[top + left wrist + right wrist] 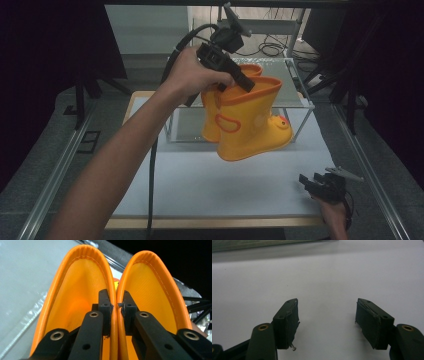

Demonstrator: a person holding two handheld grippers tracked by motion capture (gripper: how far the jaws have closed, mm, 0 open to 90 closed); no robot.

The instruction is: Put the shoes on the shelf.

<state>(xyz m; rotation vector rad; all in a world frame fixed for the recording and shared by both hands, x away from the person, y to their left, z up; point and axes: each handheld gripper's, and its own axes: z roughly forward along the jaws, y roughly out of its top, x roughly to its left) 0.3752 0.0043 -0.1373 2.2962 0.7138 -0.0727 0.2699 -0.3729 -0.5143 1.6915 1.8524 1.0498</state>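
I have the left gripper (pixel 243 80) pinching the touching inner cuffs of the two yellow rubber boots (pixel 248 120), so both hang as one pair above the desk's far edge, before the glass shelf (pixel 295 102). My right gripper (pixel 327 323) rests spread near the right corner.

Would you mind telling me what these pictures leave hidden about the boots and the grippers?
- High view: the far boot is mostly behind the near boot.
- High view: the hand covers much of the left gripper.
- Left gripper view: the soles are out of sight below the boot rims.
- Right gripper view: the gripper body is cut off at the bottom edge.
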